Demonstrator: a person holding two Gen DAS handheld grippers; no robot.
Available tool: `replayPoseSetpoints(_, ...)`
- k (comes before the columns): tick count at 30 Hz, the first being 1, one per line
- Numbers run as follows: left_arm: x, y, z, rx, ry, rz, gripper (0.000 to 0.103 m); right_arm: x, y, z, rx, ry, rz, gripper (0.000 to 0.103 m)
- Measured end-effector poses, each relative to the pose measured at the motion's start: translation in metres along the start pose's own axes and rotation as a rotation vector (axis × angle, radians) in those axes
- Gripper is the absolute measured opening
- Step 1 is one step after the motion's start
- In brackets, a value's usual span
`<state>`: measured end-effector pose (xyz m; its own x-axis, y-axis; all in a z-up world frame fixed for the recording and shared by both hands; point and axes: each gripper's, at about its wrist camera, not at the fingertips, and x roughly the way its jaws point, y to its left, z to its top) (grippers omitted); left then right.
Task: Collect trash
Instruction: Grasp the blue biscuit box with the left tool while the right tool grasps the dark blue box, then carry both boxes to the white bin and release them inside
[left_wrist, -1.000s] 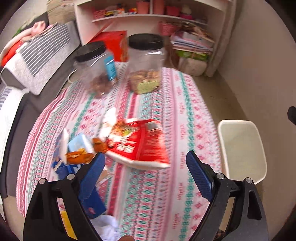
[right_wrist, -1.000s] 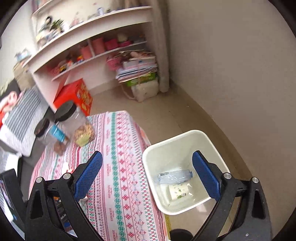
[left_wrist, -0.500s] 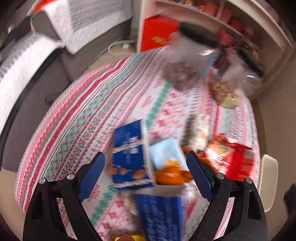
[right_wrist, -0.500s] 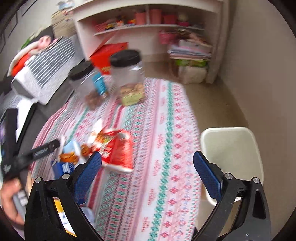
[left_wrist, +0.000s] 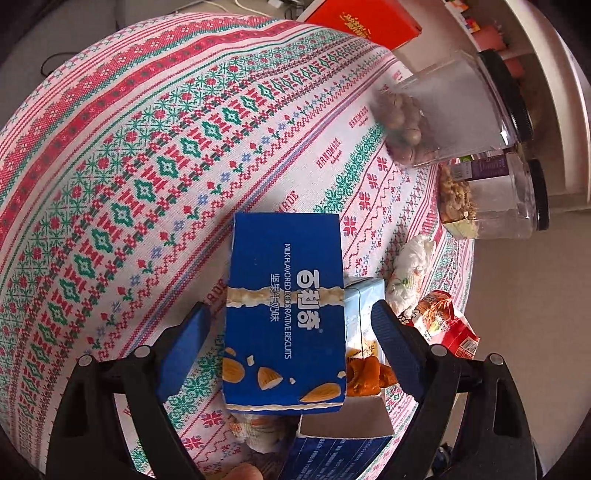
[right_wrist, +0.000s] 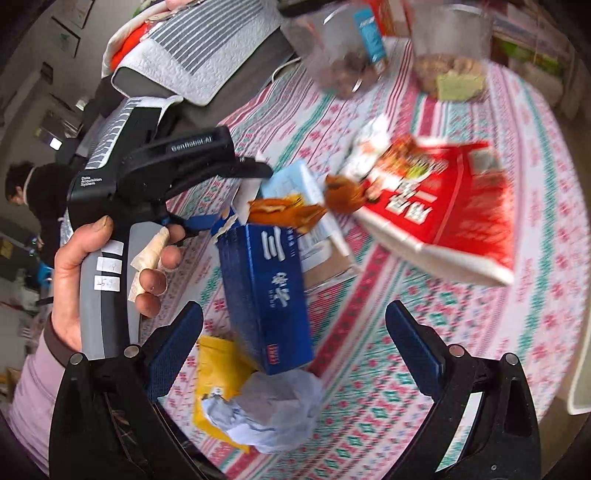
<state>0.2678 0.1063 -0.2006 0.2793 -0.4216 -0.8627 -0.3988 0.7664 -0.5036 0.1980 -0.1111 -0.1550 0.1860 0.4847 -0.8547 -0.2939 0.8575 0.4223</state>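
Observation:
My left gripper (left_wrist: 291, 339) is open, its fingers on either side of a blue biscuit box (left_wrist: 284, 317) lying on the patterned tablecloth (left_wrist: 129, 166). Beside it lie a pale blue carton (left_wrist: 364, 306), orange peel (left_wrist: 365, 373), a crumpled tissue (left_wrist: 410, 266) and a red snack bag (left_wrist: 447, 325). My right gripper (right_wrist: 295, 350) is open above a second blue box (right_wrist: 269, 295), crumpled white paper (right_wrist: 273, 410) and a yellow wrapper (right_wrist: 218, 373). The red bag (right_wrist: 443, 206) lies further right. The left gripper body (right_wrist: 159, 177) shows in the right wrist view.
Two clear jars with black lids (left_wrist: 454, 107), (left_wrist: 491, 199) stand at the table's far edge, with nuts inside. A red box (left_wrist: 362, 18) and white shelves lie beyond. A sofa with a striped cushion (right_wrist: 199, 55) is left. The white bin's rim (right_wrist: 581, 369) shows at the right edge.
My left gripper has swung left and dropped down over the blue biscuit box. My right gripper has turned from the bin to the trash pile on the table.

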Motion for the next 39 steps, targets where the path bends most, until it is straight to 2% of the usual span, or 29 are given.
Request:
replayPoseSetpoints(1, -0.003, 0.001, 0.000, 0.006, 0.001, -0.004, 0.061, 0.004, 0.000, 0.000, 0.006, 0.003, 0.011, 0.095)
replayPoseSetpoints(2, -0.005, 0.002, 0.000, 0.015, 0.006, -0.005, 0.054, 0.007, 0.000, 0.001, 0.012, 0.005, 0.023, 0.095)
replayPoseSetpoints(5, -0.017, 0.002, -0.001, 0.032, -0.015, 0.011, 0.055, 0.016, 0.002, 0.003, 0.037, 0.018, 0.070, 0.095)
replayPoseSetpoints(13, -0.087, -0.001, -0.011, 0.028, -0.146, -0.022, 0.055, 0.035, 0.022, 0.006, -0.003, 0.056, 0.106, 0.094)
replayPoseSetpoints(16, -0.103, -0.004, -0.018, 0.035, -0.172, -0.037, 0.055, 0.042, 0.024, 0.005, 0.007, 0.082, 0.106, 0.092)
replayPoseSetpoints(19, -0.113, -0.003, -0.026, 0.049, -0.177, -0.049, 0.055, 0.049, 0.021, 0.008, 0.022, 0.097, 0.114, 0.081)
replayPoseSetpoints(21, -0.117, -0.004, -0.030, 0.068, -0.178, -0.048, 0.055, 0.056, 0.019, 0.008, 0.040, 0.120, 0.116, 0.066)
replayPoseSetpoints(23, -0.121, -0.004, -0.033, 0.088, -0.187, -0.036, 0.055, 0.063, 0.013, 0.007, 0.053, 0.139, 0.109, 0.064)
replayPoseSetpoints(25, -0.125, -0.004, -0.035, 0.103, -0.198, -0.023, 0.055, 0.070, 0.012, 0.005, 0.060, 0.157, 0.097, 0.055)
replayPoseSetpoints(26, -0.127, -0.004, -0.036, 0.106, -0.202, -0.020, 0.055, 0.073, 0.013, 0.004, 0.062, 0.164, 0.111, 0.040)
replayPoseSetpoints(27, -0.129, -0.003, -0.035, 0.107, -0.206, -0.017, 0.055, 0.074, 0.015, 0.003, 0.062, 0.167, 0.119, 0.039)
replayPoseSetpoints(31, -0.136, 0.002, -0.033, 0.103, -0.227, -0.020, 0.055, 0.056, 0.029, 0.007, 0.023, 0.115, 0.136, 0.039)
replayPoseSetpoints(39, -0.145, -0.003, -0.034, 0.121, -0.260, -0.032, 0.055, -0.016, 0.032, 0.029, 0.017, -0.095, 0.174, 0.039)
